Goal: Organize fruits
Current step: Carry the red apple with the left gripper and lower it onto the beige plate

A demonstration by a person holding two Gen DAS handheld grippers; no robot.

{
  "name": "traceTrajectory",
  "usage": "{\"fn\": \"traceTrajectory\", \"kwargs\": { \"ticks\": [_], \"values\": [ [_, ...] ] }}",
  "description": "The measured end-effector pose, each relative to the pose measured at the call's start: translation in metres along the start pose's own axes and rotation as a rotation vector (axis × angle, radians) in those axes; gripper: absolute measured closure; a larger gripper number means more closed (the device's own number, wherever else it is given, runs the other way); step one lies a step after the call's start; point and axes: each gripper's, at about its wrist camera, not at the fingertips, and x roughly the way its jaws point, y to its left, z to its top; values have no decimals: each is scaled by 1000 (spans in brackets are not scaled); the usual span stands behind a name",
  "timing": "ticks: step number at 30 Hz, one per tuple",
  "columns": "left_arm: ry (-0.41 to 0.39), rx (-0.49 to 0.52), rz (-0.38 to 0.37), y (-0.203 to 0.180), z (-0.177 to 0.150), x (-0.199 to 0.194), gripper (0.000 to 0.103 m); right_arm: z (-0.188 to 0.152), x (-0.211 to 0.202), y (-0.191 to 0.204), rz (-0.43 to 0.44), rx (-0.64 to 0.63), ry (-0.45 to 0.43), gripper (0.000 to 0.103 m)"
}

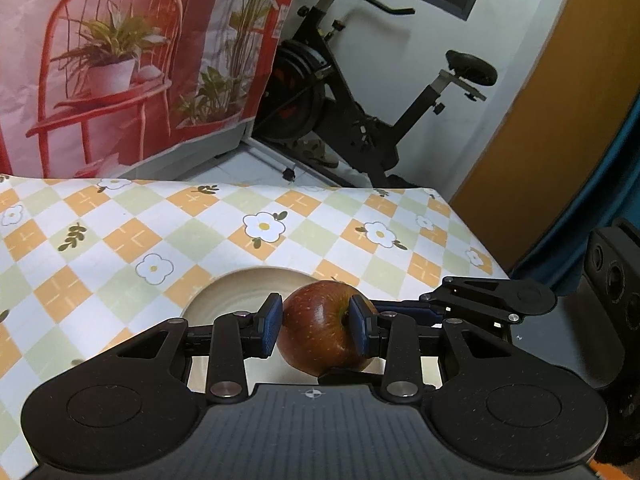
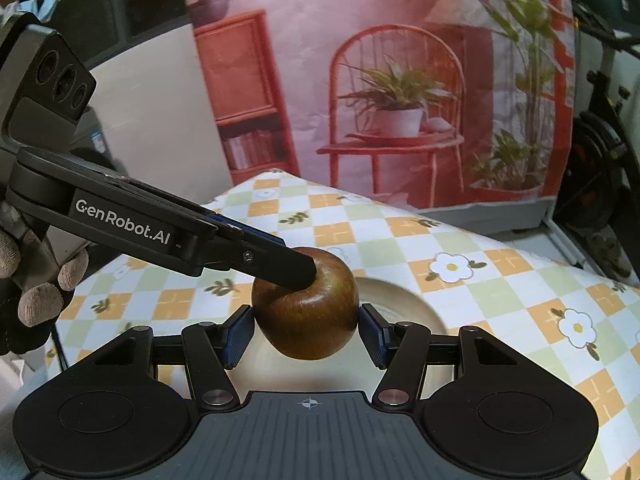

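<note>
- Apple [image 1: 320, 326]: one red-brown fruit; held clear above the plate [image 1: 236, 292], between both tools at once; stem hollow turned toward the left tool's right-hand pad.
- Left tool [image 1: 316, 326]: clenched on the apple; blue pads [image 1: 269, 326] pressed against its two sides; in the right wrist view its black finger is seen reaching in from the left and resting in the apple's top hollow.
- Right tool [image 2: 306, 330]: blue pads [image 2: 237, 334] set at either flank of the apple, close or just touching; whether they press cannot be told.
- Plate: pale, round, shallow; lying on the bench [image 1: 120, 240] directly under the fruit; largely hidden by both tools.
- Bench: covered by a cloth checked in orange, green and white with flower prints; far edge and right-hand corner are visible in the left wrist view; cloth surface beyond and left of the plate is seen bare.
- Gloved hand [image 2: 44, 300]: grey fingertips wrapped round the left tool's handle, at the left margin of the right wrist view.
- Printed backdrop [image 1: 132, 64]: pink-red sheet showing a chair and potted plants; hung behind the bench's far edge.
- Exercise bike [image 1: 360, 92]: black; standing on the floor beyond the bench, against a white wall.
- Orange panel [image 1: 560, 120]: upright, to the right of the bench, well apart from the plate.
</note>
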Motion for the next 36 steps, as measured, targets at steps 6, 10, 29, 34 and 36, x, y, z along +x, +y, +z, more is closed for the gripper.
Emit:
{"fn": "traceTrajectory", "kwargs": {
  "ticks": [6, 10, 29, 34, 36],
  "values": [
    [41, -17, 5, 10, 11, 37, 65, -2, 28, -30, -14, 35, 29, 50],
    [66, -35, 5, 17, 13, 56, 65, -4, 45, -45, -25, 50, 52, 50],
    [104, -61, 38, 25, 16, 94, 66, -16, 80, -66, -72, 39, 91, 49],
    [101, -80, 62, 24, 15, 92, 63, -15, 77, -64, -109, 38, 100, 43],
    [95, -77, 76, 24, 14, 88, 63, -16, 72, -63, -119, 41, 93, 42]
  ]
}}
